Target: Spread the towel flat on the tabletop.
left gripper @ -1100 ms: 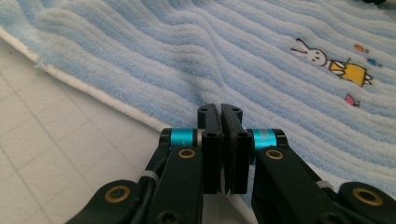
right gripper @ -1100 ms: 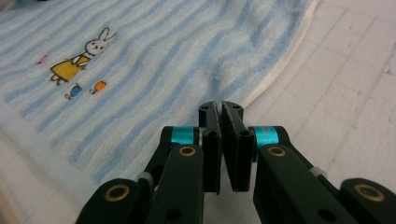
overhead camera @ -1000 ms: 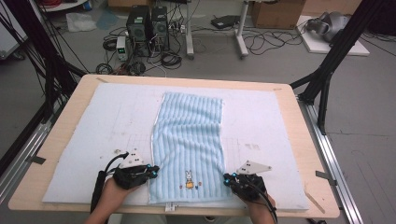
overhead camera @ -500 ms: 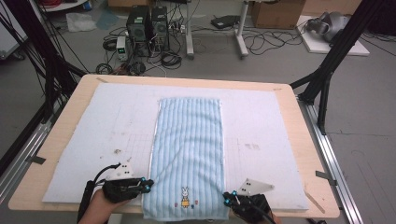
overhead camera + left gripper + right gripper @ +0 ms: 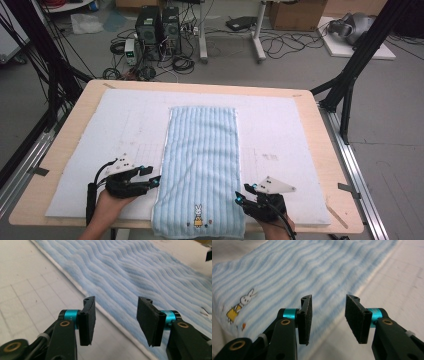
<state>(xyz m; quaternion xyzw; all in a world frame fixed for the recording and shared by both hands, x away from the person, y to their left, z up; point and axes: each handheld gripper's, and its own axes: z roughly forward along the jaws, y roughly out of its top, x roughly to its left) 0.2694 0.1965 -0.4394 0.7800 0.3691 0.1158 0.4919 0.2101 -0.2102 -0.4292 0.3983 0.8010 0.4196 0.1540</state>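
High view: both the left tool [image 5: 156, 179] and right tool [image 5: 239, 195] have just opened, releasing the now flattened towel [image 5: 202, 160].

A light blue striped towel [image 5: 202, 165] is lying flat down the middle of a white mat [image 5: 300, 150] covering a wooden table [image 5: 80, 115], its bunny picture sitting at the lower centre of the frame. The left gripper [image 5: 156, 179] and right gripper [image 5: 239, 195] are hovering just beside the towel's long edges, jaws having just been opening, nothing between them. Computer towers [image 5: 159, 30] and cables are crowding the floor at top.
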